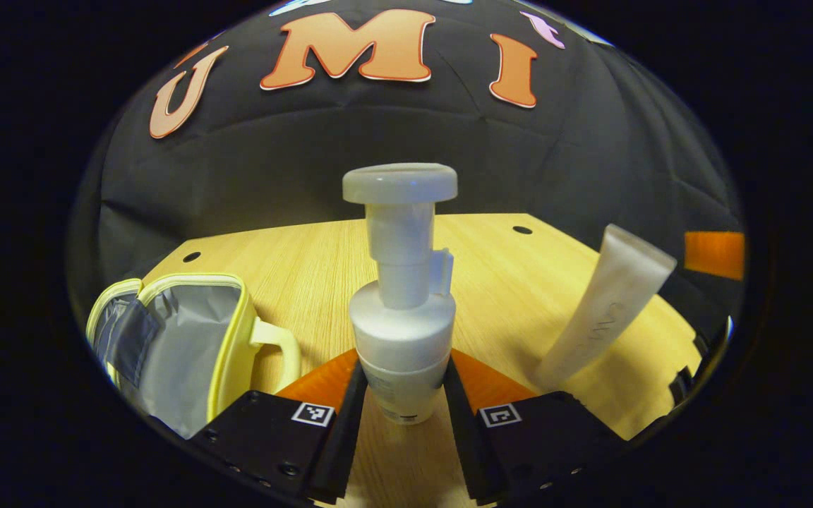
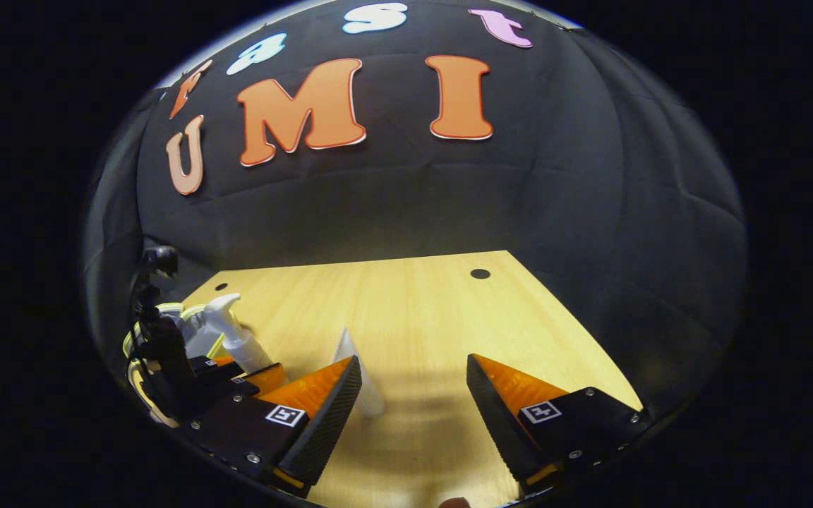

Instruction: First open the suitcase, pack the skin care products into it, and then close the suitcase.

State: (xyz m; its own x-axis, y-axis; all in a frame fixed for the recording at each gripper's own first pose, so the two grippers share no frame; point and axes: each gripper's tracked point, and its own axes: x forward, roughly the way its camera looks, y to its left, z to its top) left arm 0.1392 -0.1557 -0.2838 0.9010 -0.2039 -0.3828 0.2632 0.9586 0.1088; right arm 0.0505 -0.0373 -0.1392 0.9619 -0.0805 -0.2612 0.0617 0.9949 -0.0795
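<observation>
I keep left gripper (image 1: 402, 395) fingers pinching the pump bottle (image 1: 401, 310) low, carry it upright to the open suitcase (image 1: 166, 346) lower left; right gripper (image 2: 413, 395) fingers spread.

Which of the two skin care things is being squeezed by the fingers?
The white pump bottle. The left gripper presses on both its sides, while the white tube stands apart on the table.

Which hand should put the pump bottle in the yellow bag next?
Left. The left gripper is shut on the pump bottle, with the open bag beside it. The right gripper is open and empty.
</observation>
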